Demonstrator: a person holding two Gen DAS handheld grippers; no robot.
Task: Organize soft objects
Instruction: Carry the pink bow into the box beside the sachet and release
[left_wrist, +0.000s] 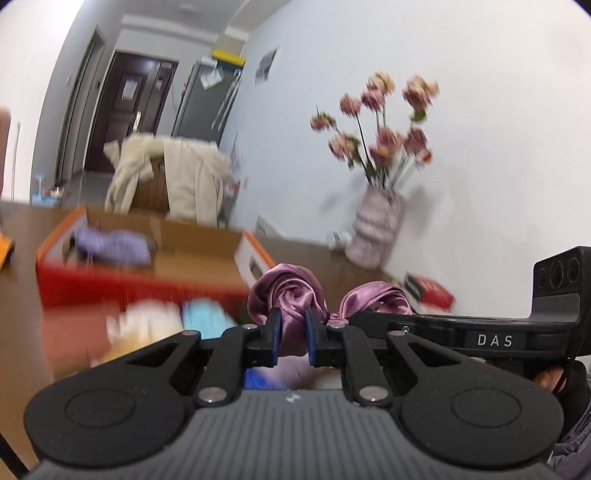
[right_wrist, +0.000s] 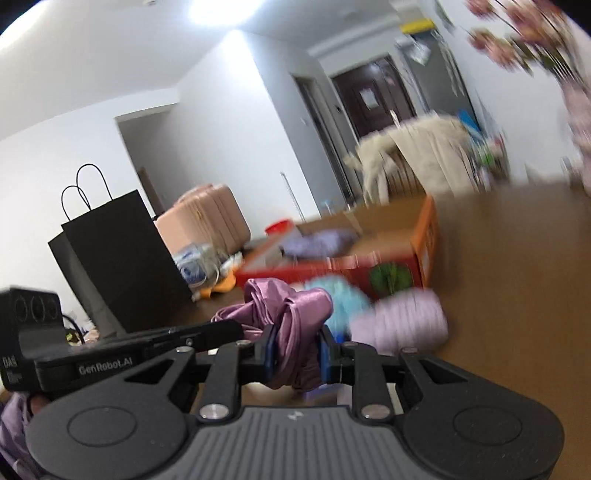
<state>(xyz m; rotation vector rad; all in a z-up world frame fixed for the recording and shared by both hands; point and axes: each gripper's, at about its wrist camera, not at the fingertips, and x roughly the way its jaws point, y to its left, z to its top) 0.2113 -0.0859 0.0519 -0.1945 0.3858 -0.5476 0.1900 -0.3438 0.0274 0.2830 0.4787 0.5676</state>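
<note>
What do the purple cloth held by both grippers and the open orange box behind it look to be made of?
Purple cloth: looks like satin or silk, glossy, with bright highlights along soft twisted folds; which fibre cannot be told. Orange box: looks like printed cardboard, going by its plain matte brown inside and thin flat walls, though blur hides detail.

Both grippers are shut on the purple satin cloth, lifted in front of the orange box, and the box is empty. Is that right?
Not quite. The left gripper and right gripper are both shut on the satin cloth before the orange box, but the box is not empty: the left wrist view shows a lavender cloth lying inside it.
</note>
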